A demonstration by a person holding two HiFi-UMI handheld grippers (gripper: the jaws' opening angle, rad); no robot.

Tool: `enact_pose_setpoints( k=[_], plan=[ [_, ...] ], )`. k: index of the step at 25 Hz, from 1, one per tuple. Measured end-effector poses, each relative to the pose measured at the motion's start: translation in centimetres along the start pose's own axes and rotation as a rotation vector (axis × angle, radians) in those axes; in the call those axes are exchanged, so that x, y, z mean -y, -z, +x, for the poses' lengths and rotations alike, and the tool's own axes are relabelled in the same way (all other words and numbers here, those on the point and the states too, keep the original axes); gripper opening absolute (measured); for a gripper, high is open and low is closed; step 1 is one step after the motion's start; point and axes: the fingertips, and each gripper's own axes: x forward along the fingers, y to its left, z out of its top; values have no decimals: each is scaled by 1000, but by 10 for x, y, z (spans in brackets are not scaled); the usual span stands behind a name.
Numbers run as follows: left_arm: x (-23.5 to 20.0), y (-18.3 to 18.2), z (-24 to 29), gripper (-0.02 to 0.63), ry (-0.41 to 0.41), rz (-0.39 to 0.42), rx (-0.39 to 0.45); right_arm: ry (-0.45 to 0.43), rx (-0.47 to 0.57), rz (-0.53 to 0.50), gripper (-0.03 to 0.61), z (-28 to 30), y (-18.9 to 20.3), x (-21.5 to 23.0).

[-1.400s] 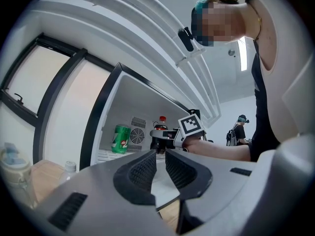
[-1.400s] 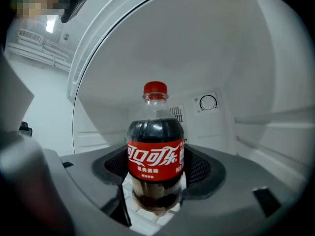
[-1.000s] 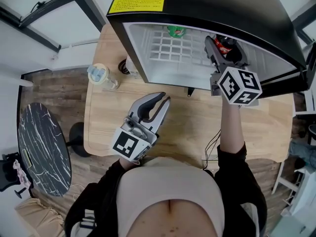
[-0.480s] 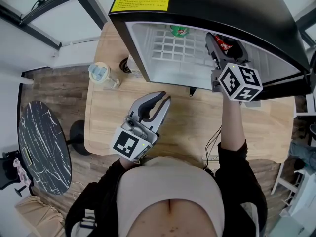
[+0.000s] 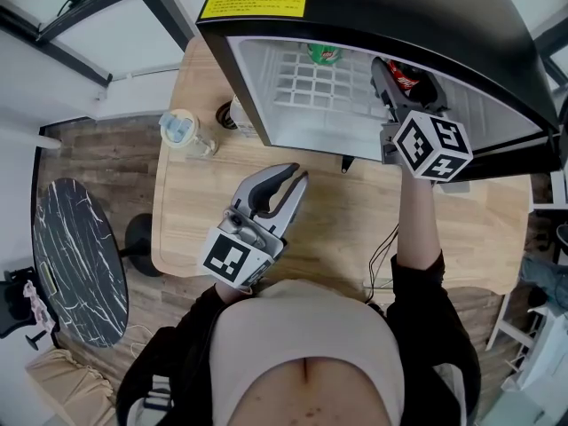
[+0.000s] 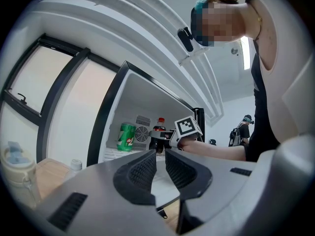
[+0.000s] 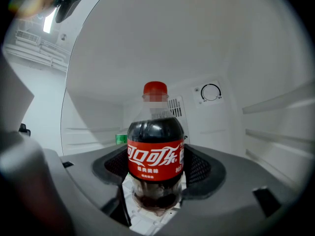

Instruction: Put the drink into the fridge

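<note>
The black mini fridge [image 5: 373, 7] stands open on the wooden table [image 5: 355, 229]. My right gripper [image 5: 401, 85] reaches inside it, shut on a cola bottle [image 7: 155, 154] with a red label and red cap. The bottle stands upright between the pads, its base just above the white wire shelf [image 5: 311, 91]. A green soda bottle [image 5: 321, 55] stands at the back of the shelf, to the cola's left. My left gripper [image 5: 286, 177] hovers over the table in front of the fridge, shut and empty. From the left gripper view I see the cola bottle [image 6: 158, 132] and the green bottle [image 6: 126, 136].
A clear jug with a pale blue lid [image 5: 182, 133] and a white-capped bottle [image 5: 232, 114] stand on the table left of the fridge. A black cable [image 5: 383, 254] trails over the table's near edge. A dark marble round table [image 5: 75, 264] is on the floor at left.
My right gripper has edged slightly deeper into the fridge with the cola bottle. The left gripper has stayed put.
</note>
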Motion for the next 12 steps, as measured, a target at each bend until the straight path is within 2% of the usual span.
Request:
enact_pose_setpoints(
  k=[4, 12],
  plan=[
    [2, 4, 0, 63, 3, -12, -23, -1, -4, -7, 325, 1, 2, 0],
    [1, 1, 0, 63, -2, -4, -7, 2, -11, -19, 325, 5, 3, 0]
  ],
)
